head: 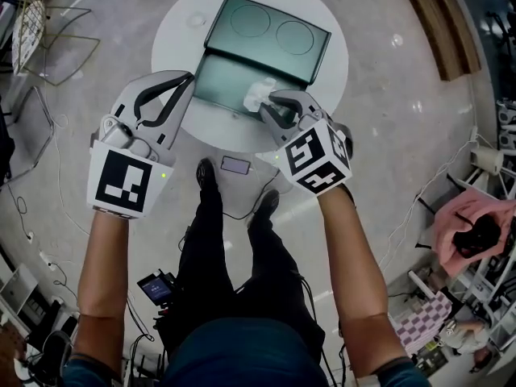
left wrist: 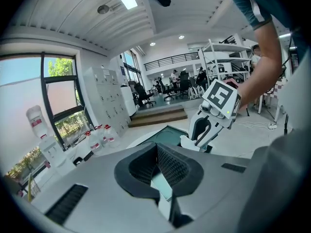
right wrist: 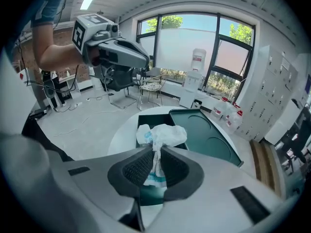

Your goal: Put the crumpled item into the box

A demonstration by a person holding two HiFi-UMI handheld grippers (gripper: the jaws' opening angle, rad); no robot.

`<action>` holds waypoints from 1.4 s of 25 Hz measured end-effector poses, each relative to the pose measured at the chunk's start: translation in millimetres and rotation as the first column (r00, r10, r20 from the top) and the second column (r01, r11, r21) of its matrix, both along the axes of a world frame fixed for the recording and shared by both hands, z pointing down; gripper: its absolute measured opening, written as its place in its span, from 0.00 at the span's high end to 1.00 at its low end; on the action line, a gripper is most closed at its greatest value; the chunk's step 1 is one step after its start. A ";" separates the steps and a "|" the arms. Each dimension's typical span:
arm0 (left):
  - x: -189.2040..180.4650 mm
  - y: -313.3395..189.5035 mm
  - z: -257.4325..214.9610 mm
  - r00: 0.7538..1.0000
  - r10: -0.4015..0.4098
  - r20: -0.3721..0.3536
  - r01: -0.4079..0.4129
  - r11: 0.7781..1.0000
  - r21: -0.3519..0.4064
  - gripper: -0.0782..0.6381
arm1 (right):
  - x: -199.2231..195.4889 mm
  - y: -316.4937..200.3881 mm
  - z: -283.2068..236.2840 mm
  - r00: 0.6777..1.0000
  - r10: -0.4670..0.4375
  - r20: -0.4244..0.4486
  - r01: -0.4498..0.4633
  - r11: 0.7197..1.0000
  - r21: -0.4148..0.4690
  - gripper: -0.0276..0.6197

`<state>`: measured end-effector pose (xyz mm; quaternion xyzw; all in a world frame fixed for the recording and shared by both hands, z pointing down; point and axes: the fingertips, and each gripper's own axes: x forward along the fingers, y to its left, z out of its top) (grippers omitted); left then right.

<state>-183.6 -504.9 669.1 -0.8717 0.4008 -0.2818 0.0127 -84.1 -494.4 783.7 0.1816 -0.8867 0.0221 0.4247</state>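
Note:
A white crumpled item [head: 256, 95] with a little blue print hangs from my right gripper [head: 270, 103], which is shut on it above the near right part of the open dark green box [head: 222, 83]. The box's lid [head: 270, 35] lies folded back on the round white table [head: 330, 63]. In the right gripper view the crumpled item [right wrist: 163, 135] bulges out past the tips of my right gripper [right wrist: 155, 148], over the box [right wrist: 146, 119]. My left gripper [head: 187, 79] hovers at the box's left side, shut and holding nothing. In its own view the left gripper [left wrist: 156, 149] faces the right gripper [left wrist: 209, 125].
The person's legs and shoes stand just below the table, with a small flat device [head: 235, 165] on the floor between them. A wire chair [head: 48, 39] is at the upper left. Cables trail over the floor. Water bottles [right wrist: 228, 113] line the window wall.

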 end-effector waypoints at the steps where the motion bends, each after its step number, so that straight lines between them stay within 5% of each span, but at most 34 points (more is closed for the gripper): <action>1: 0.3 -1.0 2.6 1.000 0.002 -0.001 -0.002 1.000 -0.003 0.86 | 0.1 -0.5 4.2 1.000 -0.004 -0.010 0.004 1.000 -0.001 0.86; 18: -8.9 10.1 -5.9 1.000 0.004 0.003 -0.004 1.000 -0.007 0.86 | 1.4 8.4 27.7 0.988 -0.043 -0.146 0.039 0.999 -0.030 0.78; 28: -14.0 31.9 -88.9 1.000 -0.003 0.007 0.003 0.998 0.058 0.86 | 5.0 13.9 -53.9 0.991 -0.001 -0.136 0.007 0.999 0.037 0.69; 35: 0.7 40.2 -169.5 1.000 -0.023 0.002 0.022 0.991 0.130 0.86 | 20.0 13.4 -144.8 0.999 0.019 -0.034 -0.016 0.996 0.085 0.69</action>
